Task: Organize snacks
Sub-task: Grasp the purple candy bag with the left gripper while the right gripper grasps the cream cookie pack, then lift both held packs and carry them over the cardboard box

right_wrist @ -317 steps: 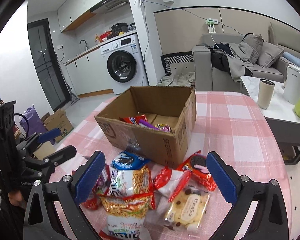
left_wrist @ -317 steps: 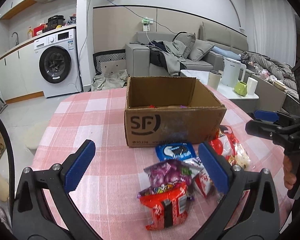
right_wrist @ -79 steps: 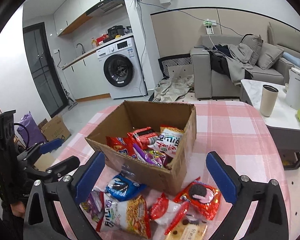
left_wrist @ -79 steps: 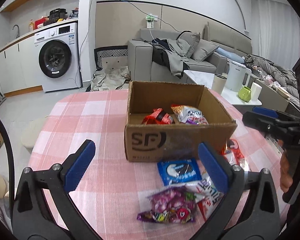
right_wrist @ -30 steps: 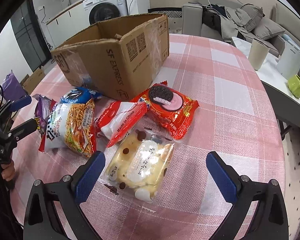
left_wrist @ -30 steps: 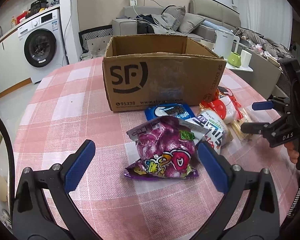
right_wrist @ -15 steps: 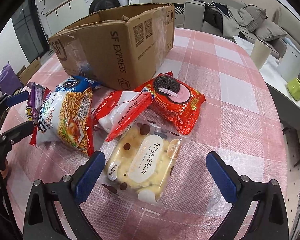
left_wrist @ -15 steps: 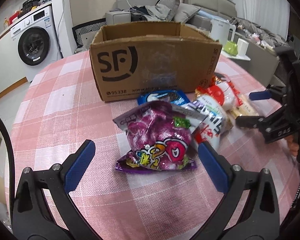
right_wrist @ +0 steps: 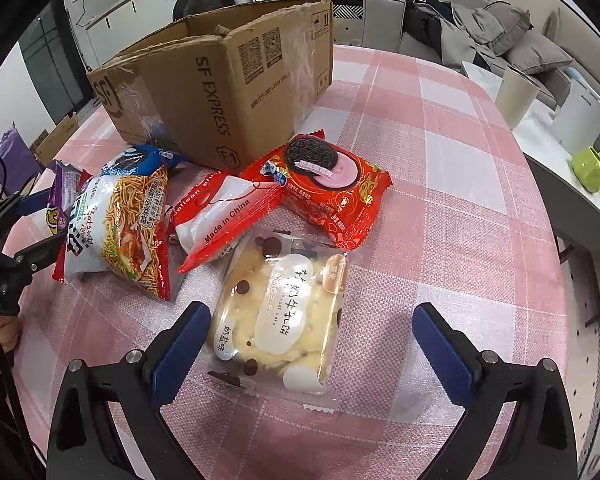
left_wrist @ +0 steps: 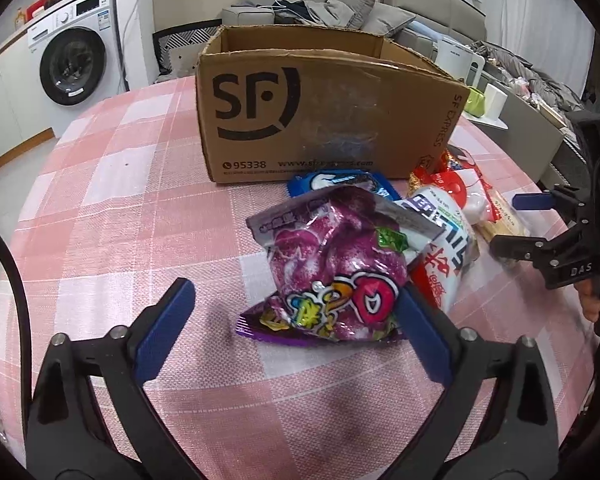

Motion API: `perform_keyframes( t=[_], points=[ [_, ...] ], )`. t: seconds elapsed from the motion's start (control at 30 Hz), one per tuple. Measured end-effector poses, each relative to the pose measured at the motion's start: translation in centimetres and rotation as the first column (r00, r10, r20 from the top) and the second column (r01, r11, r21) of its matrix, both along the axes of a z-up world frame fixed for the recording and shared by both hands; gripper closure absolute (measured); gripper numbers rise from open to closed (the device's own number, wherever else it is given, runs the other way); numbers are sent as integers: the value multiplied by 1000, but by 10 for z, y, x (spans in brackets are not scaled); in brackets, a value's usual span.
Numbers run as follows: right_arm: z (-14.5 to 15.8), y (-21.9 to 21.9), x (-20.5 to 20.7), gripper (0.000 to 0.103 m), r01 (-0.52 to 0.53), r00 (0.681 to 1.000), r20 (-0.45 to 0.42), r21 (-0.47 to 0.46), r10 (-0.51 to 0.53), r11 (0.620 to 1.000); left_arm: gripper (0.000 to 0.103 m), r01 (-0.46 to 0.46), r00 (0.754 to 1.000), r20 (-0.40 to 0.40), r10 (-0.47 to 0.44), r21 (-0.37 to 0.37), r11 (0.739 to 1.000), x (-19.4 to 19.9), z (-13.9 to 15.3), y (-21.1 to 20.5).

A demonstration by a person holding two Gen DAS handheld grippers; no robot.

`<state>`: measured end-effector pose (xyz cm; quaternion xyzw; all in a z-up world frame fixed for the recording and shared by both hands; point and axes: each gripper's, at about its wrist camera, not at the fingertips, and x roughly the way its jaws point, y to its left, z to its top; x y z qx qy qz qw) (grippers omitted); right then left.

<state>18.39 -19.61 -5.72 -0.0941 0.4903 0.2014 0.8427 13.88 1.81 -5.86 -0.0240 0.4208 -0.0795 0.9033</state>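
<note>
From the left wrist, the left tongs (left_wrist: pixel 291 316) point down at the purple snack bag (left_wrist: pixel 332 264), which lies on the pink checked surface (left_wrist: pixel 111 208) in front of the cardboard box (left_wrist: pixel 324 120). The jaws stand wide and are closing; the bag's near end sits between them, the right pad at its edge, the left pad clear of it. Only this view shows the box's SF face. A second ago the bag lay further ahead of the pads and the jaws were wider. The blue Oreo pack (left_wrist: pixel 340 180) is mostly hidden behind the purple bag, and the box's inside cannot be seen.

From the right wrist, the right tongs (right_wrist: pixel 308 340) stand wide around the cream biscuit pack (right_wrist: pixel 283 312), in front of the box (right_wrist: pixel 227 92); the left pad is just beside the pack, the right pad well apart. Only here do the noodle bag (right_wrist: pixel 119 220), the red-and-white pack (right_wrist: pixel 223 208) and the red Oreo pack (right_wrist: pixel 328 188) show whole. The biscuit pack now reaches deeper between the pads than a second ago. The left tongs are cut off at the frame's left edge.
</note>
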Motion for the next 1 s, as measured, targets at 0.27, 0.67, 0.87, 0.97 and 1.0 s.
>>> perform_keyframes(
  t=[0.27, 0.67, 0.87, 0.97, 1.0],
  points=[
    [2, 4, -2, 14, -10, 1000, 6, 21, 10, 1000, 38, 54, 999, 2, -54, -36, 998, -4, 0, -5],
    [4, 9, -9, 28, -47, 999, 15, 8, 47, 999, 48, 59, 998, 24, -58, -51, 997, -7, 7, -3],
    [6, 8, -13, 39, -67, 997, 23, -12, 67, 998, 48, 58, 998, 34, -56, -53, 997, -10, 10, -1],
    [6, 7, -14, 41, -70, 997, 19, -15, 70, 997, 48, 58, 998, 38, -56, -51, 997, -11, 12, -1],
    [7, 6, -15, 41, -69, 997, 20, -18, 69, 997, 48, 58, 998, 40, -56, -51, 997, -11, 13, -1]
  ],
)
